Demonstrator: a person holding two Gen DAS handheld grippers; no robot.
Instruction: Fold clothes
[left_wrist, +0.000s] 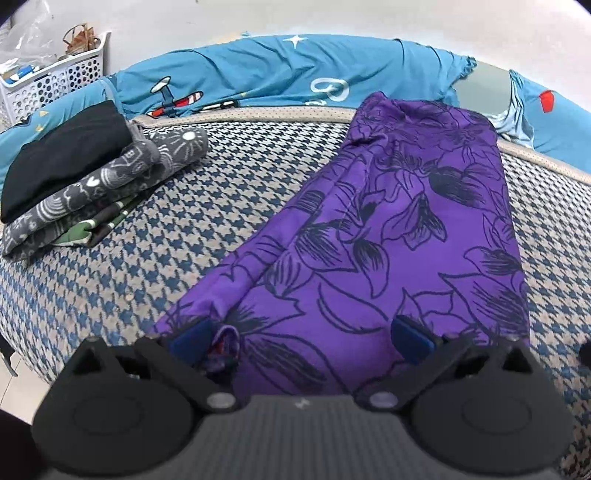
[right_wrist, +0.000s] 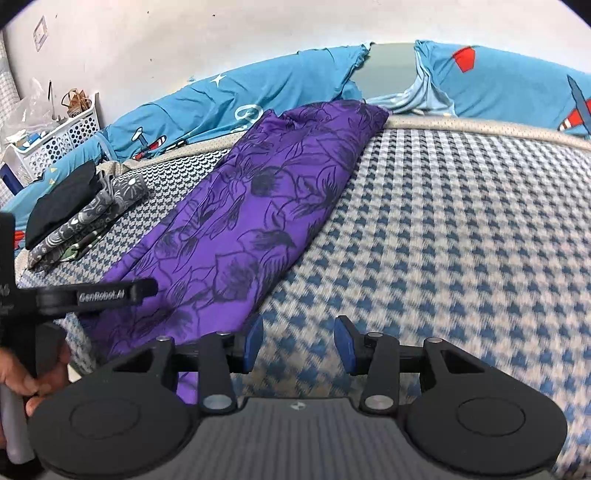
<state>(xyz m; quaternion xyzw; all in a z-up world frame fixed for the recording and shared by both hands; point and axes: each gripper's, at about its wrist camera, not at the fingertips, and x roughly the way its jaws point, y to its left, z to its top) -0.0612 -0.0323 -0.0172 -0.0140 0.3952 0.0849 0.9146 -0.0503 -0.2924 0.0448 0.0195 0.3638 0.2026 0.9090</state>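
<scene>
- The purple garment (left_wrist: 399, 221) lies on the bed (right_wrist: 461, 221) as a long, narrow strip, one layer lapped over another along its length. Its far end reaches the blue bedding (left_wrist: 277, 70) at the bed's far edge; its near end lies under the left tool (left_wrist: 299, 338).
- The folded pile (left_wrist: 74, 184) (black on top, grey print and green below) sits on the bed well to the left of the garment.
- Left tool: jaws wide apart over the garment's near end. A small bunch of cloth sits against the left finger; whether it is pinched cannot be told. Nothing is clamped between the two fingers.
- Right tool (right_wrist: 299, 345): jaws apart, empty, over bare bed cover just right of the garment's near edge.
- Handling, as judged: thin, light, limp cloth, probably slick; it will sag and slide and hold no shape of its own.
- Grip points, as judged: the two corners of one short end, taken through all layers, so the lapped side does not fall open.
- The strip fits either a lengthwise fold made and a crosswise fold due, or a piece merely laid out narrow.
</scene>
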